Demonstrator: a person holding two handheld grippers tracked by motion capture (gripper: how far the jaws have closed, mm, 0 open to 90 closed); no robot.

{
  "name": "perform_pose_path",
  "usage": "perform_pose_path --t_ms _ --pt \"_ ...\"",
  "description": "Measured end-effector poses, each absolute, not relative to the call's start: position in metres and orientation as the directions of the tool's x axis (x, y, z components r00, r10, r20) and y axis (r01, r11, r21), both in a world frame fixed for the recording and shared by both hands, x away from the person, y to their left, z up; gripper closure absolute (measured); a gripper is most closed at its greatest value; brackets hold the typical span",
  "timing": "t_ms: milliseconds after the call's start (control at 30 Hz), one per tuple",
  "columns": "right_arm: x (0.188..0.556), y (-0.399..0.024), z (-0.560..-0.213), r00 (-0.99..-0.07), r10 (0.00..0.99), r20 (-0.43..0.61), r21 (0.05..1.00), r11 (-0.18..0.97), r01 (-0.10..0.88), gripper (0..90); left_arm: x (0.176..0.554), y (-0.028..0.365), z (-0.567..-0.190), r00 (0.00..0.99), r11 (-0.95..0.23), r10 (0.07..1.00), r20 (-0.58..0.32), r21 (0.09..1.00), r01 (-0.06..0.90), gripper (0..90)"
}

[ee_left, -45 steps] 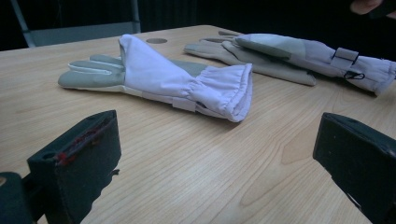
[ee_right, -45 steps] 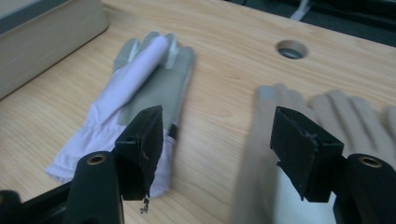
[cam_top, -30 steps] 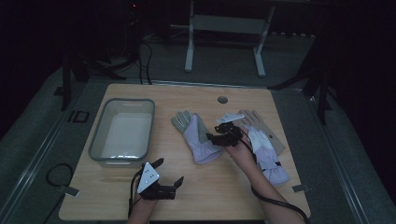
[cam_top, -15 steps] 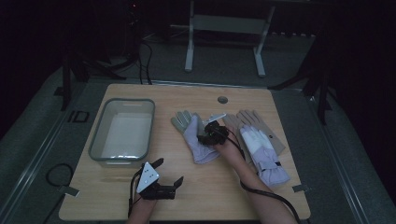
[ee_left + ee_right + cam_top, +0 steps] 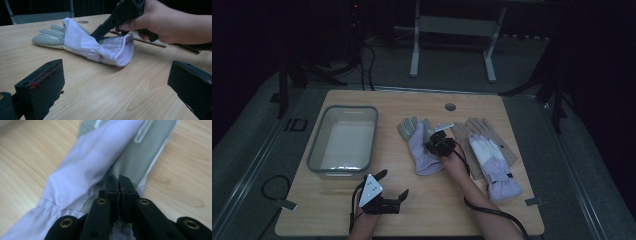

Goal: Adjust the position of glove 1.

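Observation:
A lilac glove with grey fingers (image 5: 419, 150) (image 5: 82, 42) (image 5: 82, 167) lies palm down mid-table. My right gripper (image 5: 431, 146) (image 5: 100, 33) (image 5: 119, 182) points down into its cuff end; its jaws have just been closing and now stand pressed together with a fold of the glove's fabric pinched between them. The cuff is lifted slightly off the wood. Near the front edge my left gripper (image 5: 393, 184) (image 5: 115, 82) rests low over bare wood, open, nothing between its jaws. A second lilac glove (image 5: 494, 162) lies to the right.
A clear plastic bin (image 5: 314, 150) stands at the left of the table. A tan glove (image 5: 477, 127) lies partly under the right-hand lilac one. A round cable hole (image 5: 450, 106) sits near the far edge. Cables trail off the front edge.
My right hand has moved left from above the right-hand gloves onto the middle glove and sunk toward it. Its jaws have closed. The left hand has stayed put.

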State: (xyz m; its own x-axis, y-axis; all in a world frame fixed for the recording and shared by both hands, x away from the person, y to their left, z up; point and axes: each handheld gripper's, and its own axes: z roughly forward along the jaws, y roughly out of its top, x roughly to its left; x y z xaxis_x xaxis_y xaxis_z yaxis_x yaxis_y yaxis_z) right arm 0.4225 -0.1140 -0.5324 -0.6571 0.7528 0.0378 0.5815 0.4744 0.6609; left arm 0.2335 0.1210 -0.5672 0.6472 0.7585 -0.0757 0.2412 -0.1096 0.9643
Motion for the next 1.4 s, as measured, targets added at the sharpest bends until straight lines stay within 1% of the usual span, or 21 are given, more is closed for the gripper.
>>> perform_pose_path --t_ms 100,167,233,300,333,367,400,500,533,600,733,800,900,933,1167,1233,1267,1333,1400 --pt "0.417 -0.115 -0.525 -0.641 0.766 0.033 0.675 0.456 0.58 87.6 0.233 0.121 -0.567 0.648 -0.111 0.759 -0.073 0.965 0.239 1.1" --pt "0.405 -0.123 -0.508 -0.619 0.783 0.066 0.707 0.401 0.583 87.7 0.233 0.121 -0.567 0.645 -0.11 0.761 -0.072 0.965 0.237 1.1" --pt "0.4 -0.126 -0.5 -0.615 0.786 0.071 0.72 0.386 0.577 87.6 0.233 0.121 -0.567 0.645 -0.109 0.76 -0.072 0.966 0.236 1.1" --pt "0.395 -0.132 -0.492 -0.603 0.791 0.105 0.726 0.353 0.59 87.7 0.233 0.121 -0.567 0.644 -0.106 0.761 -0.073 0.966 0.236 1.1" --pt "0.392 -0.135 -0.488 -0.595 0.794 0.126 0.729 0.333 0.598 87.7 0.233 0.121 -0.567 0.645 -0.109 0.761 -0.073 0.965 0.238 1.1" --pt "0.392 -0.135 -0.488 -0.595 0.794 0.126 0.729 0.333 0.598 87.7 0.233 0.121 -0.567 0.645 -0.109 0.761 -0.073 0.965 0.238 1.2" --pt "0.38 -0.144 -0.481 -0.578 0.803 0.147 0.742 0.297 0.601 87.7 0.233 0.121 -0.567 0.644 -0.109 0.762 -0.073 0.965 0.238 1.1" --pt "0.376 -0.146 -0.479 -0.573 0.806 0.152 0.747 0.286 0.601 87.7 0.233 0.121 -0.567 0.643 -0.108 0.762 -0.073 0.965 0.238 1.2" --pt "0.364 -0.156 -0.476 -0.558 0.809 0.185 0.755 0.247 0.607 87.7 0.233 0.121 -0.567 0.643 -0.11 0.762 -0.071 0.965 0.237 1.1" --pt "0.351 -0.163 -0.477 -0.558 0.806 0.199 0.758 0.234 0.609 87.6 0.233 0.121 -0.567 0.642 -0.109 0.763 -0.07 0.966 0.236 1.1" --pt "0.335 -0.173 -0.484 -0.552 0.811 0.193 0.75 0.24 0.616 87.6 0.233 0.121 -0.567 0.641 -0.111 0.765 -0.068 0.966 0.234 1.1" --pt "0.33 -0.18 -0.491 -0.532 0.819 0.215 0.74 0.219 0.636 87.6 0.233 0.12 -0.567 0.641 -0.112 0.764 -0.067 0.966 0.235 1.1" --pt "0.329 -0.183 -0.5 -0.524 0.825 0.211 0.728 0.226 0.647 87.5 0.233 0.12 -0.567 0.64 -0.113 0.765 -0.068 0.964 0.239 1.1" --pt "0.331 -0.185 -0.504 -0.521 0.823 0.227 0.72 0.218 0.658 87.5 0.233 0.12 -0.567 0.64 -0.113 0.765 -0.069 0.964 0.239 1.2" --pt "0.343 -0.186 -0.524 -0.48 0.855 0.195 0.704 0.219 0.676 87.0 0.233 0.121 -0.567 0.641 -0.112 0.765 -0.07 0.964 0.24 1.2" --pt "0.346 -0.185 -0.53 -0.478 0.864 0.159 0.697 0.245 0.674 83.7 0.233 0.121 -0.567 0.641 -0.113 0.764 -0.068 0.965 0.237 1.1" --pt "0.347 -0.184 -0.534 -0.473 0.868 0.15 0.692 0.25 0.677 79.3 0.233 0.12 -0.567 0.642 -0.114 0.764 -0.066 0.965 0.235 1.1" --pt "0.35 -0.181 -0.54 -0.491 0.864 0.11 0.68 0.295 0.671 69.6 0.233 0.12 -0.567 0.643 -0.118 0.764 -0.063 0.965 0.235 1.1" --pt "0.35 -0.18 -0.542 -0.497 0.864 0.082 0.681 0.316 0.661 65.7 0.233 0.12 -0.567 0.643 -0.118 0.763 -0.063 0.965 0.235 1.1"
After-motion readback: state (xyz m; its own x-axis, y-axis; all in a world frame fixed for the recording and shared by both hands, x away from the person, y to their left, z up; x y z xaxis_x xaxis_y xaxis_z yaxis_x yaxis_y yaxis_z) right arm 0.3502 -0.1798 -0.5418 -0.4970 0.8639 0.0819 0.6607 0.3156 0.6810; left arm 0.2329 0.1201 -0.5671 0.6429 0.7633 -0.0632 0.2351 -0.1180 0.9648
